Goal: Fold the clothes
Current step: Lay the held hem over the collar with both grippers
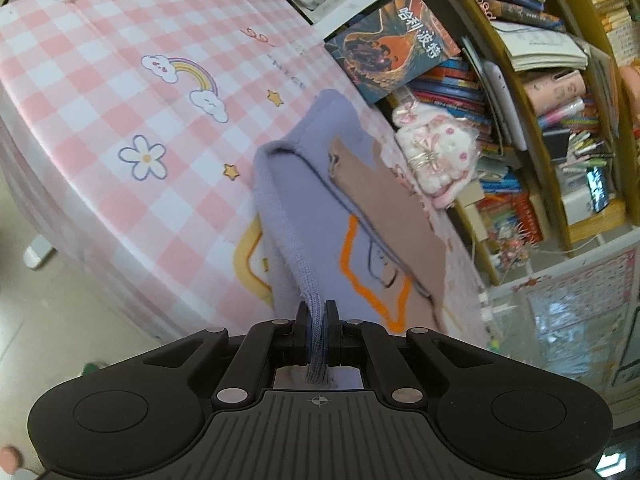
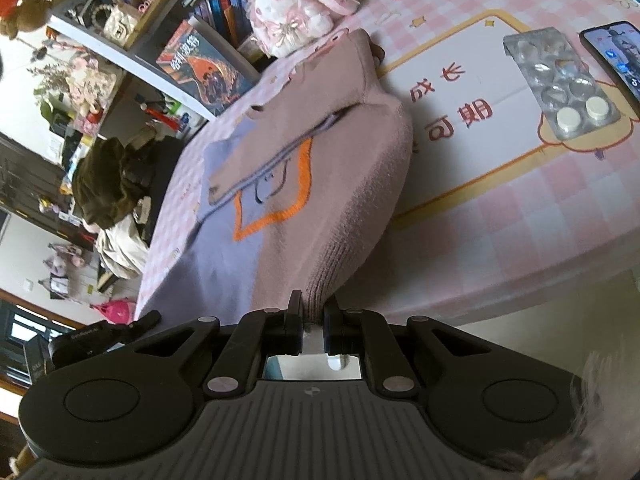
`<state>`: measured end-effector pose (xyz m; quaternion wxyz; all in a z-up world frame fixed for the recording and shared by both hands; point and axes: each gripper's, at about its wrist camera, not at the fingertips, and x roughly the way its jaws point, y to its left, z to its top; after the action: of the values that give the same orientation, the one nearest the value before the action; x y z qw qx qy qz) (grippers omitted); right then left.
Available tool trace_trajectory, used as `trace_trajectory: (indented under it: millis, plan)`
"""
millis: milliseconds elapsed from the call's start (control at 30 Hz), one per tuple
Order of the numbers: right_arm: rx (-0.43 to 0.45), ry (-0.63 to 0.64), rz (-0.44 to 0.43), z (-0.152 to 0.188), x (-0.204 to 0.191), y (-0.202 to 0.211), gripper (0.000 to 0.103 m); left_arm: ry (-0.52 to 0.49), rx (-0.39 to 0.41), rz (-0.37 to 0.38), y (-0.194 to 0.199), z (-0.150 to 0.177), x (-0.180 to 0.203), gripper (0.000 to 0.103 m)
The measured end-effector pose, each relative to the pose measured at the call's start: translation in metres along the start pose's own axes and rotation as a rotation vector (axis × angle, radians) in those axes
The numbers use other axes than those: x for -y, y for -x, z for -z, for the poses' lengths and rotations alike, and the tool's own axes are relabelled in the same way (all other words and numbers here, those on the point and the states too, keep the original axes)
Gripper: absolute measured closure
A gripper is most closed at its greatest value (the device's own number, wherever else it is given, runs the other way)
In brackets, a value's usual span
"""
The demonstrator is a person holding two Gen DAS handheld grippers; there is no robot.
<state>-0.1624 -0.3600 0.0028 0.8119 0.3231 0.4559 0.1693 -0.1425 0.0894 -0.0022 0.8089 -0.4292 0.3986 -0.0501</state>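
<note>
The sweater point(image 2: 320, 184) lies on the bench point(image 1: 120, 92), partly lifted at its near edge, with 1 sleeve already laid across the chest over the orange outline. The left tool point(image 1: 319, 312) is nearly closed, pinching the lilac ribbed hem between its fingers. The right tool point(image 2: 313, 312) is also narrow, clamped on the dusty-pink ribbed hem.

Risks, as I judge them: the knit is thick and stretchy, so a pull from only 1 side could drag the body sideways and undo the folded sleeve. The hem is bunched in each grip; if either grip slips, the heavy fabric would sag and the fold line would go crooked. Carrying the hem forward too low could sweep the pill strip point(image 2: 560, 80) or the phone point(image 2: 616, 56) lying near the sweater's right side, or nudge the plush toy point(image 2: 296, 4) at the far edge.

The sweater is soft, 2-toned lilac and pink, with rounded folded edges and ribbed trim. The bench cover is smooth, glossy pink check with printed rainbows and stars. The pill strip is stiff, shiny foil with domed blisters.
</note>
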Motion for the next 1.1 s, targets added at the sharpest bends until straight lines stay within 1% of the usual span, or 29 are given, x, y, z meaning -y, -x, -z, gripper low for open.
trace_trajectory:
  millis: [133,233,400,467,600,733,1000,1100]
  plan:
    - [0.016,-0.029,-0.02,-0.008,-0.001,0.001,0.095,0.064,0.012,0.065,-0.003,-0.011,0.001,0.099]
    - [0.046,-0.089,-0.06,-0.019,-0.001,0.003,0.095,0.124,0.035,0.139,-0.008,-0.024,0.004,0.099]
    - [0.152,-0.28,-0.176,-0.049,0.007,0.007,0.095,0.205,0.092,0.242,-0.022,-0.055,0.011,0.099]
    - [0.193,-0.32,-0.198,-0.064,0.007,0.006,0.095,0.232,0.114,0.276,-0.03,-0.068,0.014,0.099]
    - [0.248,-0.311,-0.188,-0.093,-0.001,-0.004,0.095,0.224,0.112,0.28,-0.05,-0.093,0.02,0.099]
    - [0.282,-0.305,-0.169,-0.117,-0.004,-0.017,0.095,0.218,0.103,0.281,-0.069,-0.115,0.024,0.099]
    - [0.294,-0.318,-0.124,-0.149,-0.005,-0.049,0.095,0.224,0.054,0.251,-0.1,-0.142,0.02,0.099]
    - [0.299,-0.319,-0.116,-0.159,-0.007,-0.058,0.095,0.232,0.043,0.251,-0.108,-0.152,0.019,0.099]
